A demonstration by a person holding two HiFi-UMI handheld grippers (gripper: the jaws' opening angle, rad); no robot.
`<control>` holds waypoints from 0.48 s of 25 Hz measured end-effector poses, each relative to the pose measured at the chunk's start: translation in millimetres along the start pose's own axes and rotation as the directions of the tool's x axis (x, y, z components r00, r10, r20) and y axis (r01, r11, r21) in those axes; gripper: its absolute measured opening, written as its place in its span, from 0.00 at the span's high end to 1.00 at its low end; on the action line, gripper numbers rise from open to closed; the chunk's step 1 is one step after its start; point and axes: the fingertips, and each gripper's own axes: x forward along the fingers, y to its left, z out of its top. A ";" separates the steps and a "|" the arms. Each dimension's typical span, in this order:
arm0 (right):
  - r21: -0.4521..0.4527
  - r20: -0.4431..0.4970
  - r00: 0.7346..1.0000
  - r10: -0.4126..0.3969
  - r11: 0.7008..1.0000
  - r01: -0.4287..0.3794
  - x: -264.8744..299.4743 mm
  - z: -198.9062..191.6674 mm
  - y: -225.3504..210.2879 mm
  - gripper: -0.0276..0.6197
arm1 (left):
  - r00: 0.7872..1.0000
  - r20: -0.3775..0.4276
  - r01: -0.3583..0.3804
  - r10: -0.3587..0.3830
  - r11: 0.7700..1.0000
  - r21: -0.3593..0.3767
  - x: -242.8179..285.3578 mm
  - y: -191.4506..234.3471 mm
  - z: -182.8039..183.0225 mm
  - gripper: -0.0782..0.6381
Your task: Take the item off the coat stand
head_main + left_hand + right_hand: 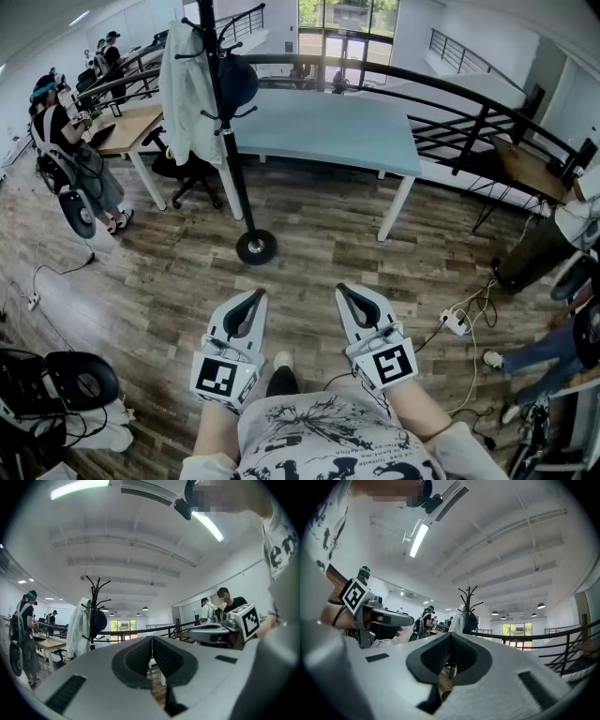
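Observation:
A black coat stand (228, 131) rises from a round base (256, 247) on the wood floor ahead of me. A white coat (186, 80) hangs on its left side and a dark bag-like item (240, 82) on its right. Both grippers are low and near my body, well short of the stand. My left gripper (255, 297) is shut and holds nothing; so is my right gripper (343, 292). The left gripper view has the stand (93, 603), coat (77, 632) and dark item (99, 623) far off beyond the shut jaws. The right gripper view shows the stand (468, 599) in the distance.
A light blue table (328, 127) stands just behind the stand, with a curved black railing (450, 89) beyond it. People work at a wooden desk (122, 127) at the left. A white power strip (455, 323) with cables lies on the floor at the right, and black gear (80, 380) at the lower left.

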 end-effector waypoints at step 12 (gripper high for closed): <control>0.024 -0.013 1.000 0.002 1.000 -0.002 17.9 -13.2 3.3 0.97 | 1.000 -0.018 -0.001 0.001 1.000 -0.009 4.0 17.1 -12.9 0.88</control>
